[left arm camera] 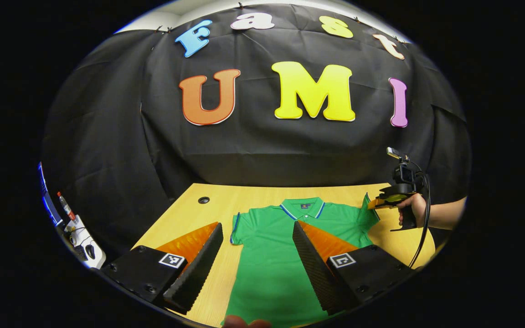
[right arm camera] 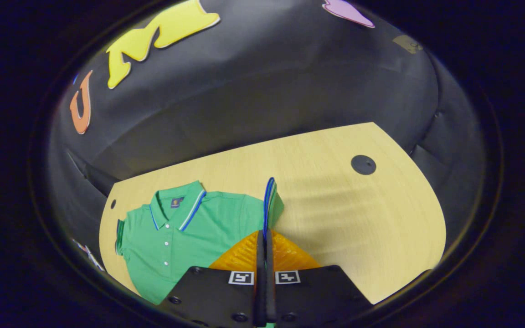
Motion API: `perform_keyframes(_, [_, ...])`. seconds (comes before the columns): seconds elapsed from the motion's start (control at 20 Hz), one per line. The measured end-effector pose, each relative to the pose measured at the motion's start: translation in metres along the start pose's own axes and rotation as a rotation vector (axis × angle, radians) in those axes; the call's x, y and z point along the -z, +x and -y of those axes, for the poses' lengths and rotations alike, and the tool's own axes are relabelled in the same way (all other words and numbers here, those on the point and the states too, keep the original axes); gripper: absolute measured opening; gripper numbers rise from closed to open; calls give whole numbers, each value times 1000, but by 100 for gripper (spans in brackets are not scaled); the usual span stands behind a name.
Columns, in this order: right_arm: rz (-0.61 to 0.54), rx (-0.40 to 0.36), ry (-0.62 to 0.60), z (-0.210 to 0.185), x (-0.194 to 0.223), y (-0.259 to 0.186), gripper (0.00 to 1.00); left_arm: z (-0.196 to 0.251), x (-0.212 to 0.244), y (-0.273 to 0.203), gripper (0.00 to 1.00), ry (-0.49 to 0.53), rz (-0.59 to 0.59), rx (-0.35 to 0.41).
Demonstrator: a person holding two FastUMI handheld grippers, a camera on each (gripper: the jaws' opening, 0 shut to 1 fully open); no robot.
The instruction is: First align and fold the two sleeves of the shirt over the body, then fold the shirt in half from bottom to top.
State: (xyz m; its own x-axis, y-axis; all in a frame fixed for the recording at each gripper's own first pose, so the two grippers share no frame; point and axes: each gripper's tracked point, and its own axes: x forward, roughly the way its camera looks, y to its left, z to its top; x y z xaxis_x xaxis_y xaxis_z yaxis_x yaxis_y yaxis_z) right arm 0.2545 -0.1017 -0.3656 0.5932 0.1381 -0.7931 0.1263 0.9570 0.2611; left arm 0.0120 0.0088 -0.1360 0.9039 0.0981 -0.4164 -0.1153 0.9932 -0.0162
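A: Nearest the lens in the left gripper view, the left gripper stands wide open, nothing between its fingers; it hangs over the shirt without touching it, as far as I can tell.

B: Noted. Shirt position?

A: One green shirt, flat on the wooden table, collar toward the booth wall, buttons up. Its left sleeve lies flat beside the body. The hem is cut off at the bottom edge of the view.

B: Moving right?

A: Right sleeve is lifted off the table, its edge in the right gripper, held by one hand with a cable hanging from it.

B: Confirmed in the right gripper view?

A: Yes. Right gripper is closed to a slit, both fingers pinching the sleeve's striped cuff, which stands upright above the tips. How much cloth sits inside the pinch is hidden.

B: Counts?

A: Two grippers, one shirt, two round holes in the table: one at the far left corner, one to the right. A small device at the far left edge is too distorted to identify.
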Motion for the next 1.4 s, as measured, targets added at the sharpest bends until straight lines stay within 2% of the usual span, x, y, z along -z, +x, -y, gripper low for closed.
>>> perform_keyframes(0.5, [-74, -83, -72, -105, 28, 25, 3, -65, 11, -25, 99, -35, -19, -118])
perform_keyframes(0.55, [-68, -107, -69, -113, 27, 22, 10, -70, 11, -26, 99, -39, -20, -126])
perform_keyframes(0.7, [-26, -134, -75, -127, 18, 11, 42, -80, 11, -27, 99, -46, -15, -136])
perform_keyframes(0.8, [0, -109, -104, -121, 11, -1, 76, -80, 10, -27, 99, -60, -14, -126])
perform_keyframes(0.85, [18, -94, -106, -117, 8, -9, 87, -79, 9, -27, 99, -66, -10, -115])
perform_keyframes(0.9, [36, -96, -105, -117, 6, -20, 87, -77, 8, -26, 99, -67, -4, -105])
perform_keyframes(0.95, [56, -85, -116, -113, 4, -30, 92, -76, 6, -24, 99, -68, 0, -90])
perform_keyframes(1.15, [158, -62, -199, -103, 7, -92, 94, -70, 8, -10, 99, -77, -14, -3])
perform_keyframes(1.2, [175, -69, -221, -104, 13, -111, 87, -68, 8, -5, 99, -83, -15, 32])
perform_keyframes(1.25, [190, -82, -244, -106, 18, -131, 87, -67, 9, 3, 99, -81, -30, 65])
perform_keyframes(1.3, [204, -95, -269, -106, 24, -151, 94, -69, 10, 11, 99, -73, -39, 81])
perform_keyframes(1.35, [215, -105, -284, -104, 30, -170, 87, -73, 8, 19, 99, -66, -41, 93])
perform_keyframes(1.4, [220, -120, -287, -106, 39, -188, 90, -75, 7, 31, 99, -64, -43, 103])
